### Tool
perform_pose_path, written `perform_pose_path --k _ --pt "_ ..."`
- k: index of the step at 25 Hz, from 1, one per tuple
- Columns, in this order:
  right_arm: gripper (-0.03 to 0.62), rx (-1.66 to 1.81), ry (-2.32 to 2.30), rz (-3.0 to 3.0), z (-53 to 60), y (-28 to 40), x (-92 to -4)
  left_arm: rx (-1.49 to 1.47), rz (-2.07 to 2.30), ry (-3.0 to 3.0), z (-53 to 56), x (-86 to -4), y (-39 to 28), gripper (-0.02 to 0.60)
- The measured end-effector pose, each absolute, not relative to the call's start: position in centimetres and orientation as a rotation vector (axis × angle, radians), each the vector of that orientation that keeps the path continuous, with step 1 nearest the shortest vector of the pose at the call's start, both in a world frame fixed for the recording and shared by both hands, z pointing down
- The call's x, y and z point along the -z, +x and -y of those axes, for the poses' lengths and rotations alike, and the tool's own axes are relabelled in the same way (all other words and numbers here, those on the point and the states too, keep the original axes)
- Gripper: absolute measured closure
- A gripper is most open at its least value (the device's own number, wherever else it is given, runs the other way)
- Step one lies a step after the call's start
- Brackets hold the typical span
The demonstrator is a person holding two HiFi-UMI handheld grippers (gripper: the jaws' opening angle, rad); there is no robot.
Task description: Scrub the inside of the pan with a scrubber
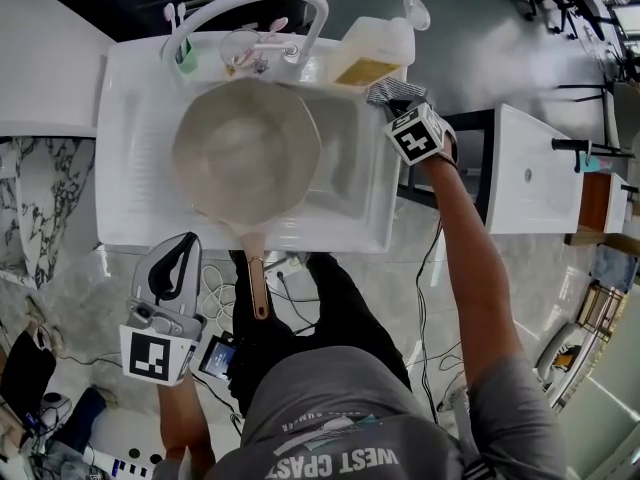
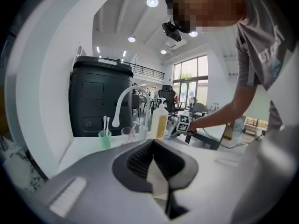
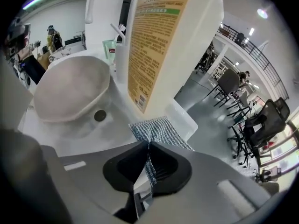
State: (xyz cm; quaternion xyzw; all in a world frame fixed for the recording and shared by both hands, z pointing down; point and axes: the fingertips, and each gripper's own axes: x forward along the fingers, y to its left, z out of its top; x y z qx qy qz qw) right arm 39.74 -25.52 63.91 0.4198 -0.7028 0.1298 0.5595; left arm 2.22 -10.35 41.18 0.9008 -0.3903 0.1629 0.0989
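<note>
Right claw (image 3: 148,146) clamped on scrubber (image 3: 159,130) at the sink (image 1: 125,188) rim's far right corner, beside soap bottle (image 3: 163,41). Pan (image 1: 245,148) lies in the sink (handle over the front rim). Left claw (image 2: 153,146) closed, empty, held off the sink front.

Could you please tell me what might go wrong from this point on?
1. The right tool pinches only the edge of the scrubber, so it may slip out during hard scrubbing.
2. The soap bottle stands right beside the scrubber; lifting carelessly could knock it over.
3. The left tool hangs shut, away from the handle of the pan, so the unheld pan may slide in the sink.
</note>
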Motion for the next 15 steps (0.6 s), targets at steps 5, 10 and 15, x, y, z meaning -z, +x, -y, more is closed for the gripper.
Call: perform_pose_path --k 5,10,15 --pt "0.571 -0.413 1.099 1.682 24.2 39.0 -62.5 -0.479 1.183 2.651 10.3 -41.2 0.7 0.58" --pt "0.572 -0.541 1.238 1.773 22.3 36.8 -59.5 -0.469 1.22 2.635 10.4 -41.1 -1.1 0.58" --pt "0.572 -0.634 1.287 1.893 20.5 31.9 -57.4 -0.443 1.255 2.62 10.4 -41.0 -3.0 0.58"
